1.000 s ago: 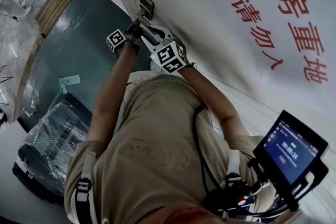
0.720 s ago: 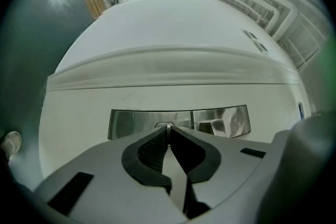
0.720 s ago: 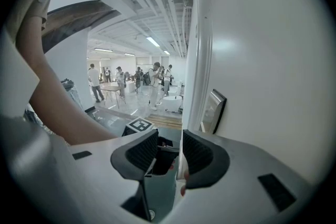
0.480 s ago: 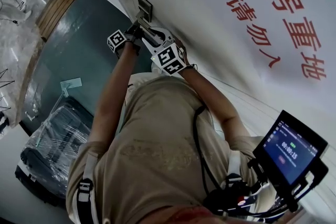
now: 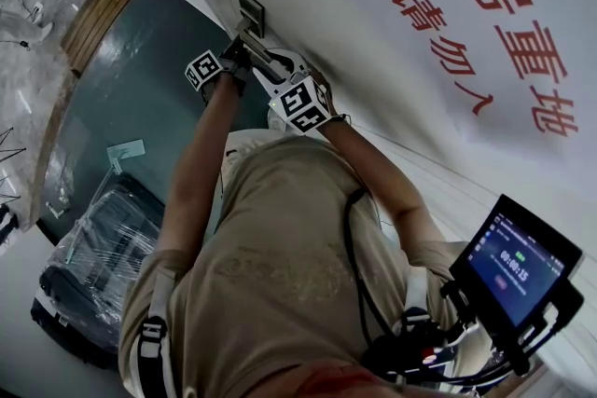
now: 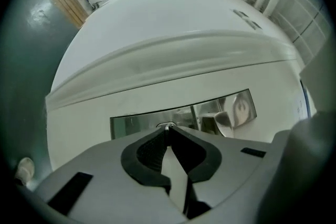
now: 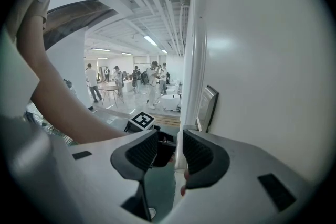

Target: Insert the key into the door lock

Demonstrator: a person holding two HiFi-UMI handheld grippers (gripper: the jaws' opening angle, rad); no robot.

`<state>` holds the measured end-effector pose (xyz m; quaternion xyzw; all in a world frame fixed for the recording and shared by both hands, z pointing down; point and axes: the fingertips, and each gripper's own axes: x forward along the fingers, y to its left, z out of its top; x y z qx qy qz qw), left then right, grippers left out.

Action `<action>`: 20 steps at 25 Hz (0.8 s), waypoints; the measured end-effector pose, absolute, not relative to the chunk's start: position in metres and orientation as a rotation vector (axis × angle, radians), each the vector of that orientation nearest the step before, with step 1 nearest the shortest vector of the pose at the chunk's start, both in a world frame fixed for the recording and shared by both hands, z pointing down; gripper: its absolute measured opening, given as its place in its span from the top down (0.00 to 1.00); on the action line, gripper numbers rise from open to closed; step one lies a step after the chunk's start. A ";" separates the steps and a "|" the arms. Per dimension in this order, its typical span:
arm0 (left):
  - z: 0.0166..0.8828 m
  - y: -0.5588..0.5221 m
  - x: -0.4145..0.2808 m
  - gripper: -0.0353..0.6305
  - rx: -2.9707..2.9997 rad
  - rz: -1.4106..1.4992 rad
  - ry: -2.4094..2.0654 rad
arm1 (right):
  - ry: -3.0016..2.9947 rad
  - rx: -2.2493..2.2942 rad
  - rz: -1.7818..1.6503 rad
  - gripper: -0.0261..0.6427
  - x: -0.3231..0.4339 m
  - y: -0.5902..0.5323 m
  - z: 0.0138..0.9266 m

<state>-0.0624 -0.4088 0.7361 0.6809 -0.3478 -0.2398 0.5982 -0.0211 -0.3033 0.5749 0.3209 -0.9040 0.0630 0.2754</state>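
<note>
- Our left gripper (image 6: 167, 131) is pinched tight. At its tips is a thin sliver of metal, which we take for the key (image 6: 167, 126). It sits right against the metal lock plate (image 6: 131, 124) on the white door (image 6: 173, 81).
- Our right gripper (image 7: 169, 143) hangs just beside it, jaws a little apart with nothing between them, looking along the door's edge.
- So the approach looks done: the key is up at the lock.
- We cannot tell whether the blade is in the keyhole, because the jaws cover that spot.
- What is left, as we judge it, is to seat the key fully and then let go.
</note>
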 end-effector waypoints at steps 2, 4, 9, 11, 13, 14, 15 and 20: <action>0.737 -0.409 -0.063 0.90 1.532 -0.632 -0.788 | -2.426 0.868 0.173 0.73 -0.019 -0.302 0.575; 0.739 -0.410 -0.065 0.90 1.472 -0.721 -0.778 | -2.423 0.873 0.173 0.73 -0.017 -0.301 0.575; 0.738 -0.412 -0.067 0.89 1.422 -0.753 -0.743 | -2.419 0.892 0.177 0.73 -0.012 -0.301 0.575; 0.738 -0.419 -0.064 0.89 1.451 -0.734 -0.731 | -2.418 0.897 0.175 0.73 -0.010 -0.301 0.574; 0.736 -0.425 -0.057 0.89 1.529 -0.662 -0.745 | -2.416 0.906 0.174 0.73 -0.008 -0.299 0.572; 0.734 -0.426 -0.056 0.89 1.561 -0.627 -0.757 | -2.417 0.912 0.174 0.73 -0.007 -0.299 0.570; 0.734 -0.425 -0.056 0.89 1.581 -0.604 -0.766 | -2.418 0.919 0.174 0.73 -0.006 -0.298 0.568; 0.742 -0.404 -0.077 0.75 1.555 -0.641 -0.829 | -2.423 0.946 0.182 0.73 0.001 -0.300 0.564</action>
